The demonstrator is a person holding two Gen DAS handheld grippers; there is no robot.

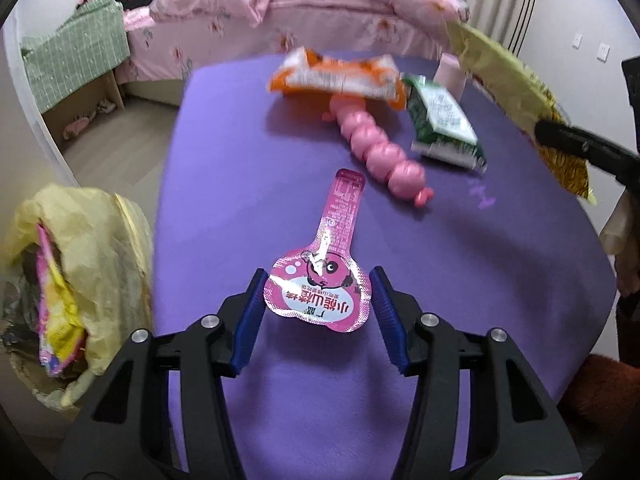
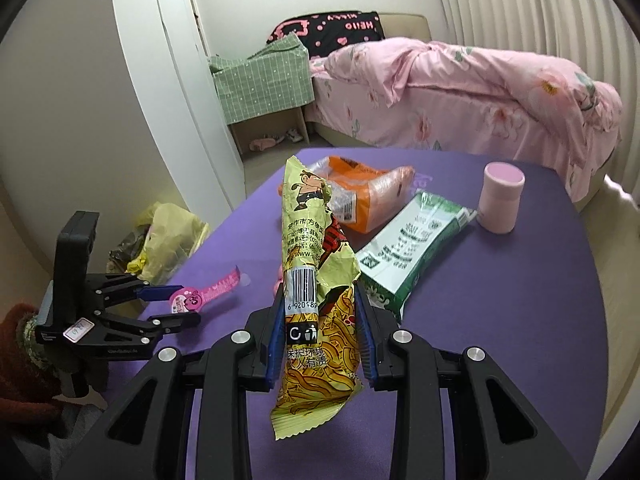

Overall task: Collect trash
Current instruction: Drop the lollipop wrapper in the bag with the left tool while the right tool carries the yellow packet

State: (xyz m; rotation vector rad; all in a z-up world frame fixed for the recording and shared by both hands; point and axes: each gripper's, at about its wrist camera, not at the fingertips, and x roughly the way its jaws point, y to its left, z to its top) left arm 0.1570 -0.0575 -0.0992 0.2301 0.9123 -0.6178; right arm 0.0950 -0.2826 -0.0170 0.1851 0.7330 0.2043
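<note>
A pink jelly-cup lid wrapper (image 1: 320, 296) with a long tab lies flat on the purple table (image 1: 248, 208). My left gripper (image 1: 319, 273) is open around its round end, the blue pads (image 1: 252, 312) standing at its edges without bending it. From the right wrist view the left gripper (image 2: 187, 304) and that wrapper (image 2: 188, 300) sit low at the table's left edge. My right gripper (image 2: 318, 289) is shut on a yellow noodle-snack wrapper (image 2: 308, 240) lifted off the table. That yellow wrapper (image 1: 500, 68) and the right gripper (image 1: 544, 132) appear at the far right of the left wrist view.
A yellow-lined trash bag (image 1: 80, 248) holding wrappers stands beside the table's left edge. On the table lie an orange packet (image 1: 340, 76), a green-and-white packet (image 1: 444, 120), a pink bead toy (image 1: 376, 148) and a pink cup (image 2: 502, 200). A pink bed (image 2: 460, 92) lies beyond.
</note>
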